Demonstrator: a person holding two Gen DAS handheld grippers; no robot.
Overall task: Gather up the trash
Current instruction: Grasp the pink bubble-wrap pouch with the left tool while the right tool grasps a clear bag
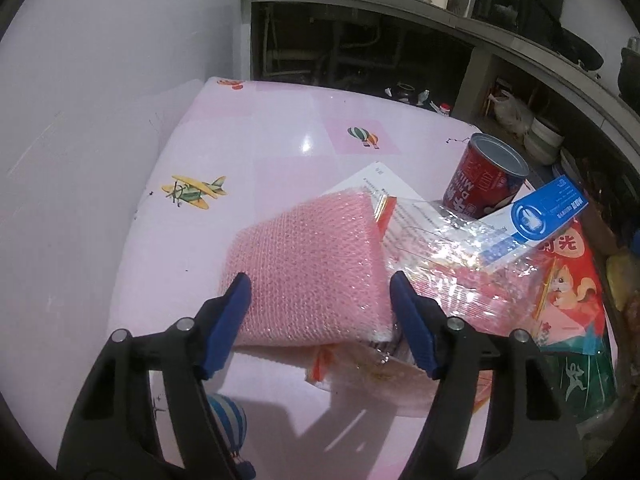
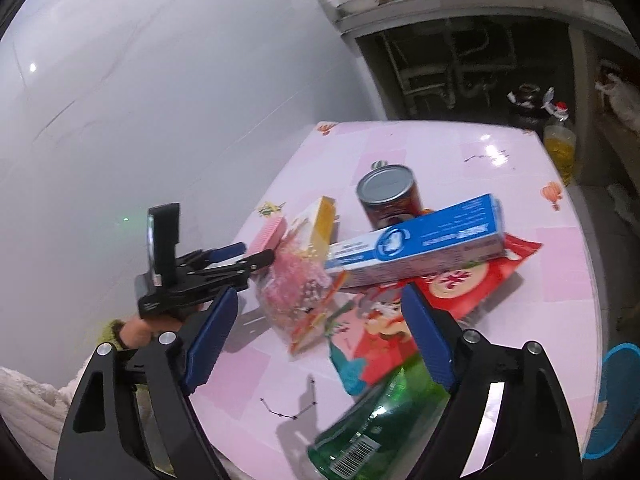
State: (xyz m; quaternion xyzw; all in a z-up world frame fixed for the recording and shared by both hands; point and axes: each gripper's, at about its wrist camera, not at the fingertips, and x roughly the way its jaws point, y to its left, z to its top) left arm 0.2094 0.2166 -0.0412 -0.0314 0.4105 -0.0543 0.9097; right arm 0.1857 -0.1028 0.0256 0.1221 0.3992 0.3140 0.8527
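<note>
My left claw (image 1: 320,292) is spread wide around the pink bubble-wrap pouch (image 1: 308,264), a blue pad on each side of it; whether either pad touches I cannot tell. The pouch lies on the glossy pink tabletop (image 1: 240,152) printed with planes and balloons, at the edge of a trash heap: a white printed paper sheet (image 1: 380,178), a red tin can (image 1: 486,178) and a blue-and-white carton (image 1: 532,220). My right claw (image 2: 316,304) also stands spread, over a red cartoon snack bag (image 2: 384,332), with a green plastic bottle (image 2: 372,428) lying just below it.
</note>
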